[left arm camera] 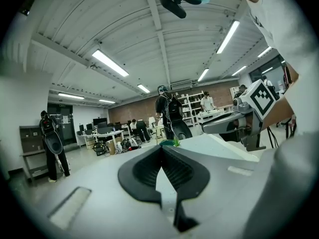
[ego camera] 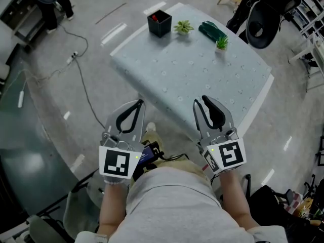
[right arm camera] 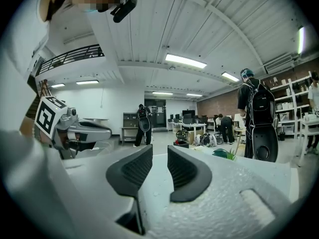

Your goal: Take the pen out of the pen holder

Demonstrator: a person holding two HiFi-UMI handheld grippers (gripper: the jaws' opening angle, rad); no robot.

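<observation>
Left gripper (ego camera: 139, 105) clenched empty, right gripper (ego camera: 201, 101) released, both at table (ego camera: 202, 70) near edge. I see red pen (ego camera: 158, 18) upright in pen holder (ego camera: 160, 25), table's far corner, well apart from both.

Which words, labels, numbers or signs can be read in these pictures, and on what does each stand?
No readable text.
Marker cube on left gripper: black-and-white square marker, only a pattern.
Marker cube on right gripper: the same.
Papers on the far door: too small to read.
</observation>
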